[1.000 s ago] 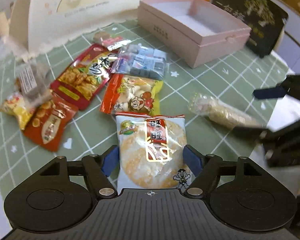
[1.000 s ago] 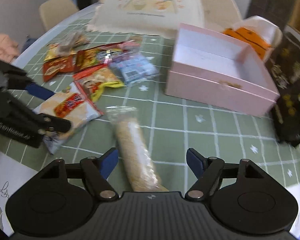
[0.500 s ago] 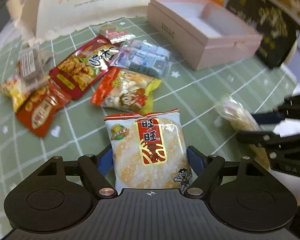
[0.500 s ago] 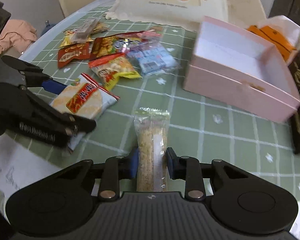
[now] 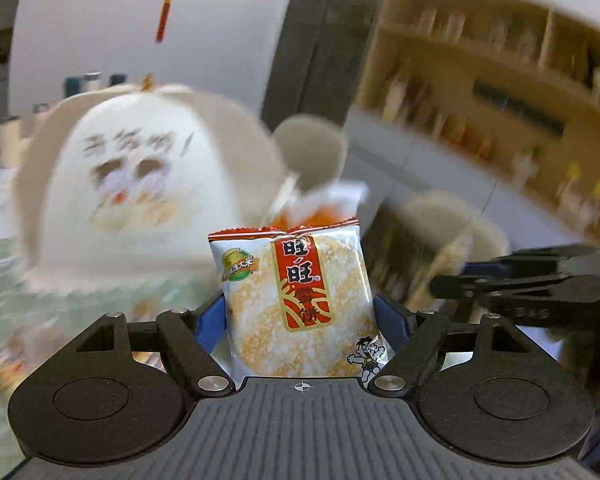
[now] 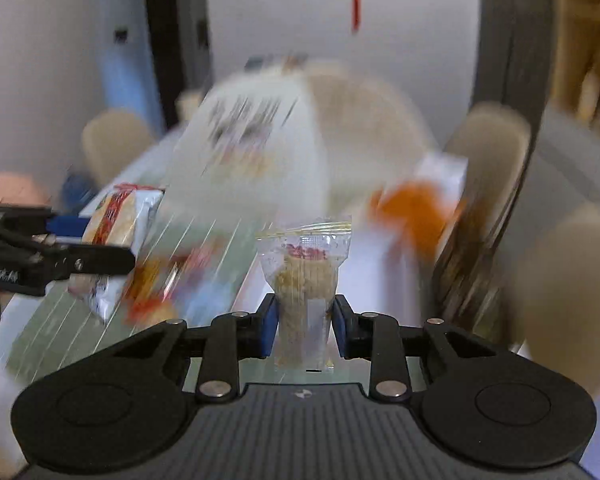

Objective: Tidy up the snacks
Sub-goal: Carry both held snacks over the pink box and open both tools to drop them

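My left gripper (image 5: 300,320) is shut on a white rice cracker packet (image 5: 296,300) with a red label, held upright above the table. My right gripper (image 6: 304,324) is shut on a clear-wrapped grain bar (image 6: 305,280), also lifted and standing upright between the blue pads. In the right wrist view the left gripper (image 6: 96,258) shows at the left edge with the rice cracker packet (image 6: 120,220) in it. In the left wrist view the right gripper (image 5: 480,284) appears at the right edge. The pink box is lost in blur.
Everything behind is motion-blurred. A large white printed bag (image 5: 140,184) stands at the back of the green checked tablecloth (image 6: 60,328). An orange-and-white packet (image 6: 416,208) lies to the right. Blurred snack packets (image 6: 160,292) remain on the cloth. Beige chairs (image 6: 488,144) surround the table.
Both grippers rose from the table and tilted upward, carrying their packets. The right gripper closed on the grain bar a second ago; the left closed on the rice cracker packet.
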`<state>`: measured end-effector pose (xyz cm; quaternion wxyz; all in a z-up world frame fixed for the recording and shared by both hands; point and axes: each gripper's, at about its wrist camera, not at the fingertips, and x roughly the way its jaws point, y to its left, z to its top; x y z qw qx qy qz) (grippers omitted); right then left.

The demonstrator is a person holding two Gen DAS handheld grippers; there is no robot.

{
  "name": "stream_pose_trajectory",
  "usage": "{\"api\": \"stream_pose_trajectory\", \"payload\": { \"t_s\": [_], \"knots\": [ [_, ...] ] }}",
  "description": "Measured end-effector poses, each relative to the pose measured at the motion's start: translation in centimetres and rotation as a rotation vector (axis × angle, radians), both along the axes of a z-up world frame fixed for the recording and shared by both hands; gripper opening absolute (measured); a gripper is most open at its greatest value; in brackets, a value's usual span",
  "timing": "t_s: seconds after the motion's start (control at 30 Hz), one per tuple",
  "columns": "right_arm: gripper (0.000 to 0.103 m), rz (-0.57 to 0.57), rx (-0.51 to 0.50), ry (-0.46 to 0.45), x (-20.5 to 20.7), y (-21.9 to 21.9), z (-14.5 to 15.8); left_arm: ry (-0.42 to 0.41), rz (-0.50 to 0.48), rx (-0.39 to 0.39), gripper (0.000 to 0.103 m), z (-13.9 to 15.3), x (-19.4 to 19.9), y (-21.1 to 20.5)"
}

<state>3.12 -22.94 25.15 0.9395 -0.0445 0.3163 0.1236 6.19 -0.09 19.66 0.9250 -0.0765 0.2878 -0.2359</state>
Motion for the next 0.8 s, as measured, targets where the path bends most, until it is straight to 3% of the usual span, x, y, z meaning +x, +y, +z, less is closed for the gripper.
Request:
{"api": "stream_pose_trajectory", "payload": {
  "t_s": [0.07,0.1,0.17,0.23,0.27,0.33,0.4,0.47,0.5,0.53,0.6,0.7,0.77,0.8],
  "knots": [
    [0.029,-0.016,-0.008,0.001,4.2,0.2,1.2,0.039,-0.021,-0.089,0.083,-1.4,4.8,-1.8],
    [0.029,-0.036,-0.011,0.028,6.7,0.4,1.1,0.082,-0.025,-0.082,0.083,-3.1,7.1,-3.2],
    [0.029,-0.06,-0.022,0.094,10.6,1.0,-0.1,0.205,-0.074,0.033,0.083,-8.0,11.8,-6.7],
    [0.029,-0.101,-0.055,0.159,14.0,1.6,-2.3,0.25,-0.037,0.155,0.082,-12.1,14.2,-8.5],
    [0.029,-0.135,-0.081,0.201,15.3,1.7,-3.7,0.265,-0.002,0.173,0.082,-13.2,14.7,-8.8],
    [0.029,-0.192,-0.111,0.302,17.5,1.4,-6.4,0.284,0.039,0.078,0.082,-13.9,14.3,-7.8],
    [0.029,-0.198,-0.094,0.422,19.4,1.2,-9.3,0.275,0.018,-0.007,0.082,-13.6,13.4,-6.6],
    [0.029,-0.198,-0.07,0.53,21.3,1.1,-11.8,0.259,-0.068,0.012,0.083,-13.2,13.2,-6.8],
    [0.029,-0.212,-0.053,0.558,21.8,1.0,-12.6,0.277,-0.123,0.077,0.084,-13.3,13.6,-7.5],
    [0.029,-0.239,-0.043,0.559,22.1,0.9,-12.9,0.293,-0.171,0.184,0.084,-13.7,13.8,-8.6],
    [0.03,-0.281,-0.033,0.511,21.7,0.7,-11.8,0.194,-0.157,0.277,0.082,-13.5,13.4,-9.6],
    [0.049,-0.281,-0.012,0.368,19.0,0.4,-7.9,0.165,-0.043,0.253,0.081,-12.8,14.1,-9.5],
    [0.07,-0.273,-0.031,0.255,17.1,0.4,-5.6,0.144,0.021,0.169,0.08,-11.8,14.3,-8.2],
    [0.072,-0.266,-0.042,0.209,16.1,0.4,-4.8,0.133,0.043,0.11,0.08,-11.1,14.4,-7.0]
  ]
}}
